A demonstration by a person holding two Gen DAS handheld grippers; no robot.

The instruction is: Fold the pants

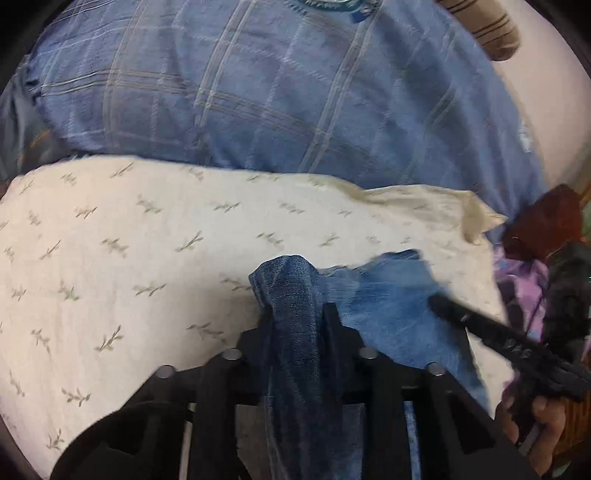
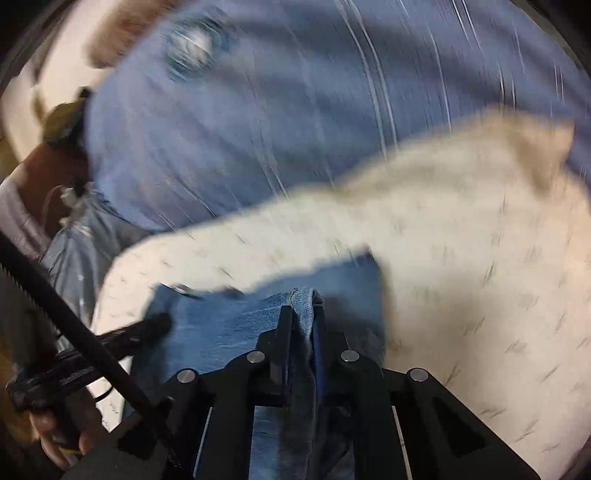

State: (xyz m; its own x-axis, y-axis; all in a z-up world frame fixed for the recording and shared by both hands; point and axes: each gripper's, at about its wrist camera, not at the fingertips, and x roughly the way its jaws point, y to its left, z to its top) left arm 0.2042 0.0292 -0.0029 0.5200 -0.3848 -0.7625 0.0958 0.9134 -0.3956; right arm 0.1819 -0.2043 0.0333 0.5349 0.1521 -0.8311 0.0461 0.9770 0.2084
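Note:
Blue denim pants (image 1: 388, 314) lie on a cream leaf-print sheet (image 1: 147, 240). My left gripper (image 1: 295, 310) is shut on a thick bunched fold of the denim that sticks up between its fingers. Its dark fingers also show at the left in the right wrist view, where the left gripper (image 2: 162, 321) rests at the edge of the pants (image 2: 229, 325). My right gripper (image 2: 303, 306) is shut on a thin folded hem of the same pants. In the left wrist view the right gripper (image 1: 441, 304) reaches onto the denim from the right. The right wrist view is blurred.
A blue plaid blanket (image 1: 258, 92) covers the bed beyond the cream sheet (image 2: 480, 277). A striped pillow (image 1: 484, 26) lies at the far right. Purple cloth (image 1: 524, 288) and a dark red object (image 1: 546, 221) sit by the right edge. A person's hand (image 2: 55, 435) holds the left tool.

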